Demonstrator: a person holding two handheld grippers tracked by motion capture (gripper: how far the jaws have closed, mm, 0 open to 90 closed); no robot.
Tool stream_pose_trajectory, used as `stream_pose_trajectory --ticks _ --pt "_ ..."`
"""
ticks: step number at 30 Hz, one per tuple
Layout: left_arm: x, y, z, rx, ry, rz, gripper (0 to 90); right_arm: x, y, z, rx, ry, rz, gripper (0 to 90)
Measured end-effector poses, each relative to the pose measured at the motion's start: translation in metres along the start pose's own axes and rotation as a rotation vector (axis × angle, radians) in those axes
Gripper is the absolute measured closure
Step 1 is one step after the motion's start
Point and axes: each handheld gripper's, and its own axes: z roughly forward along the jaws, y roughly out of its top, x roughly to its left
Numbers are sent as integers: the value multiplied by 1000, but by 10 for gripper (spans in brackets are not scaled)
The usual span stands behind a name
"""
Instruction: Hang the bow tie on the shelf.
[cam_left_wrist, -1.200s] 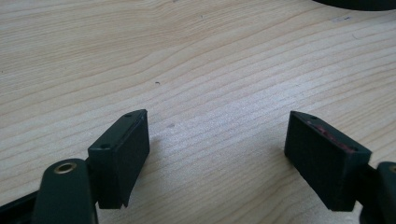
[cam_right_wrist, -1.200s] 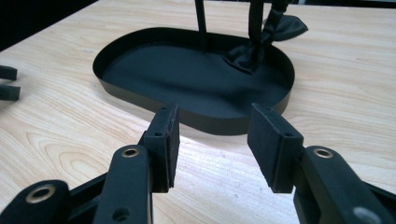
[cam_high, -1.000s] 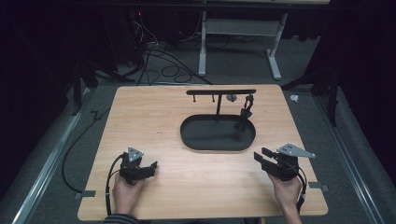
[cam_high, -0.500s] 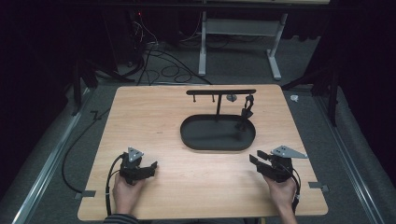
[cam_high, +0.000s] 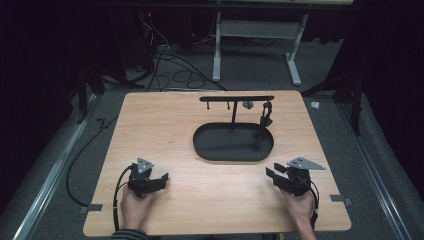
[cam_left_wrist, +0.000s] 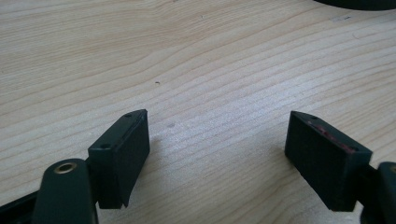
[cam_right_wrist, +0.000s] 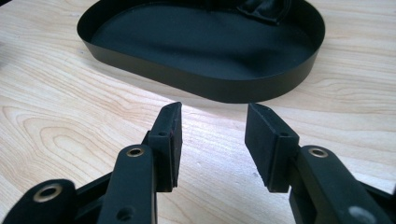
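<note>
The left hand-held gripper (cam_high: 159, 181) rests low over the tabletop (cam_high: 165, 130), jaws wide apart and empty. The right hand-held gripper (cam_high: 274, 175), jaws partly open and empty, points at the black oval tray (cam_right_wrist: 196, 86) just ahead, near the tabletop's middle.

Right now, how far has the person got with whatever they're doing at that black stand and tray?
Barely begun, it seems. Nothing looks done: a small dark item hangs from the stand's bar above the black oval tray. In hand: nothing; the left gripper and right gripper sit open and empty near the table's front edge. The right one points at the tray, so the reaching and handling are all left.
</note>
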Motion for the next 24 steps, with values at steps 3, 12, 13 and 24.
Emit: stream_pose_trajectory --ticks 3,12,13,24 --pt "0 0 0 0 0 0 225 1 -1 4 5 6 -4 581" --pt "0 0 0 0 0 0 224 8 -1 17 35 1 -23 580" --pt "0 0 0 0 0 0 224 8 -1 18 41 -1 -21 580" --pt "0 0 0 0 1 0 224 6 -3 31 75 -21 -40 580"
